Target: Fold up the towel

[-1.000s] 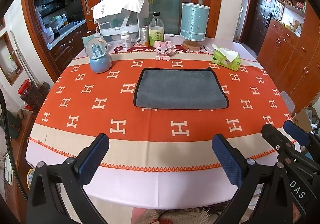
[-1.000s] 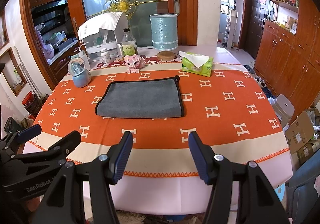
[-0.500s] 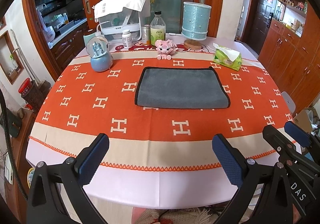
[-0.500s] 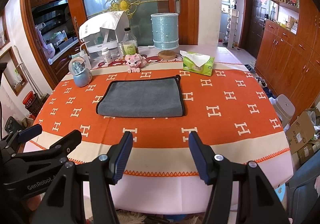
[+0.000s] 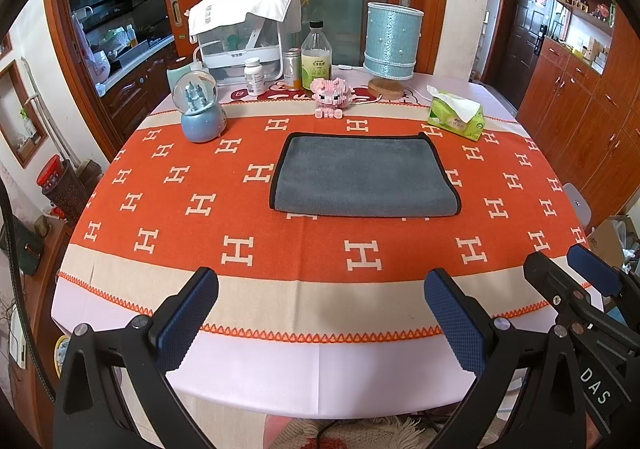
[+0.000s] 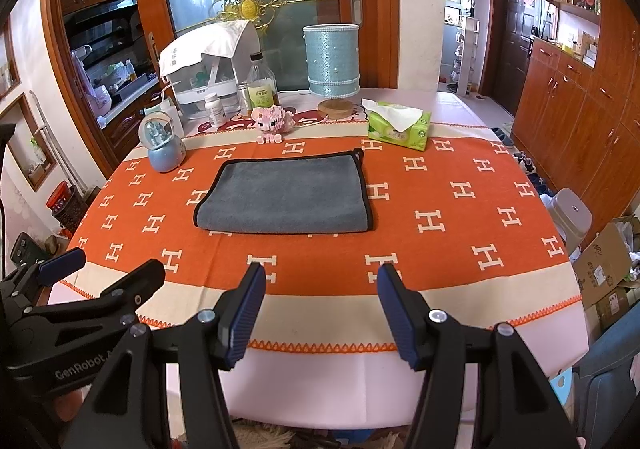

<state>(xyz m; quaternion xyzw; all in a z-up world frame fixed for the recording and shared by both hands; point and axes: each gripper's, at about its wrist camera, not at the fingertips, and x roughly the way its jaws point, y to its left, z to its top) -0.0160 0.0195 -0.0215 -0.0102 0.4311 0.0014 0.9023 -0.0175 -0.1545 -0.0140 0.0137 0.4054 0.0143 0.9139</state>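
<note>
A grey towel with black edging [image 5: 362, 177] lies flat and folded in a rectangle on the orange patterned tablecloth [image 5: 200, 205], in the middle of the table. It also shows in the right wrist view [image 6: 286, 193]. My left gripper [image 5: 320, 313] is open and empty, held back over the table's near edge, well short of the towel. My right gripper [image 6: 320, 311] is open and empty, also at the near edge. Each gripper shows at the side of the other's view.
Along the far side stand a blue snow globe [image 5: 200, 117], a pink brick pig [image 5: 332, 95], bottles [image 5: 316, 57], a teal lamp [image 5: 392, 45], a green tissue pack [image 5: 456, 115] and a covered white appliance [image 5: 244, 33]. Wooden cabinets [image 6: 592, 89] line the right.
Both grippers have drifted very slightly; the towel sits a touch lower in both views. Nothing was gripped or released.
</note>
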